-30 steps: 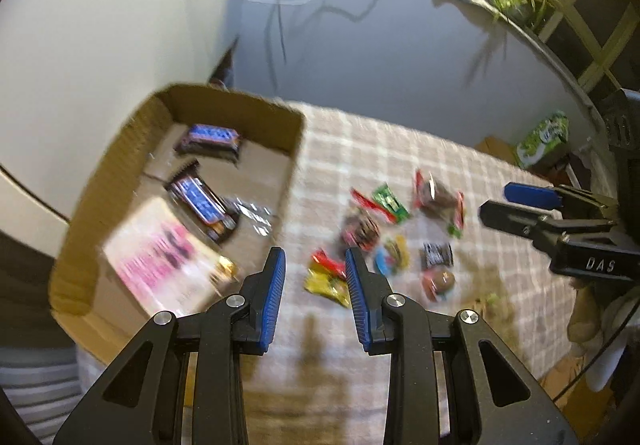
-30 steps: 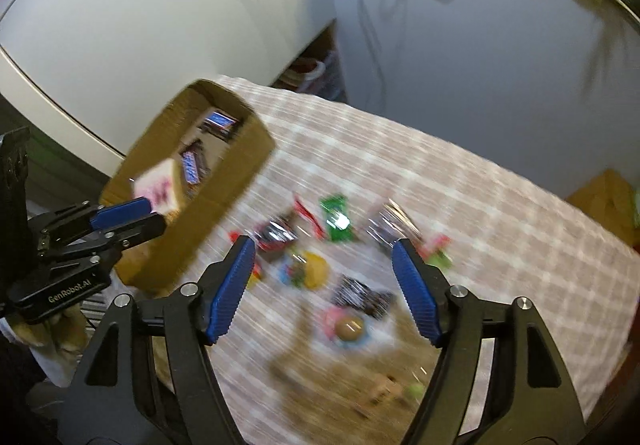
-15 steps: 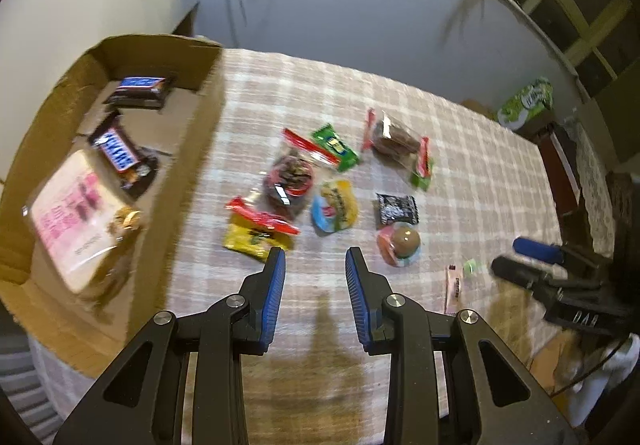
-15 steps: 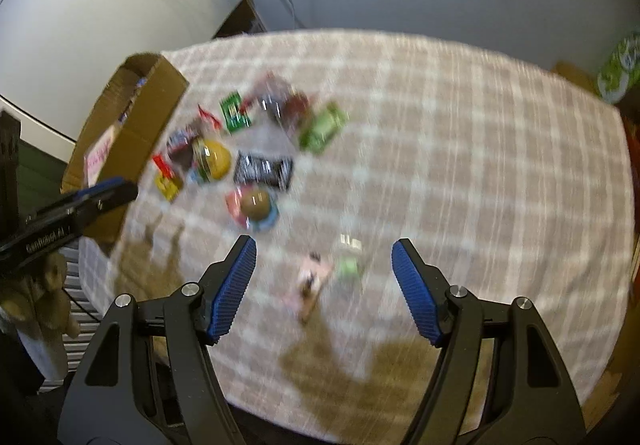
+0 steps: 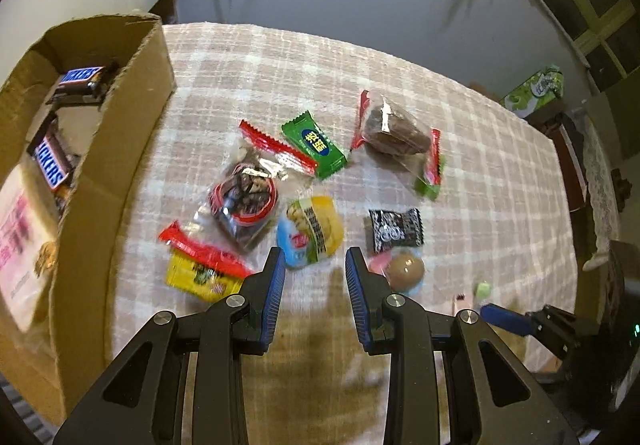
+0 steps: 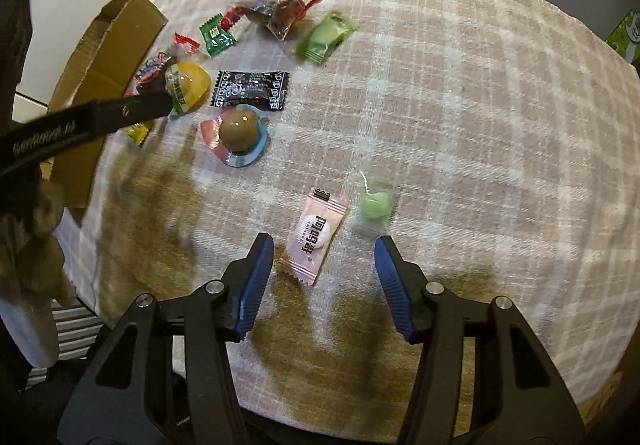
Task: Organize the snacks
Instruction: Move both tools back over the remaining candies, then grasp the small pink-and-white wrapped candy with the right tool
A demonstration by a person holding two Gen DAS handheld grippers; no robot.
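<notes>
While the right claw closes with nothing yet between its pads, the pink sachet lies just ahead near the surface's front edge, long axis probably slanting across the gap. The left claw, narrow and empty, hovers farther off.

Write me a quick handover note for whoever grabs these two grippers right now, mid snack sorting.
Left gripper: empty, jaws partly open, pointing down over the yellow and blue packet in the snack cluster.
Right gripper: empty, jaws closing, above the pink sachet, not gripping it; the green candy lies just beside it.
Cardboard box on the checked tablecloth: two Snickers bars and a pink packet already inside.
Left to do: about ten loose snacks on the cloth, including the black sachet and the brown chocolate ball.
</notes>
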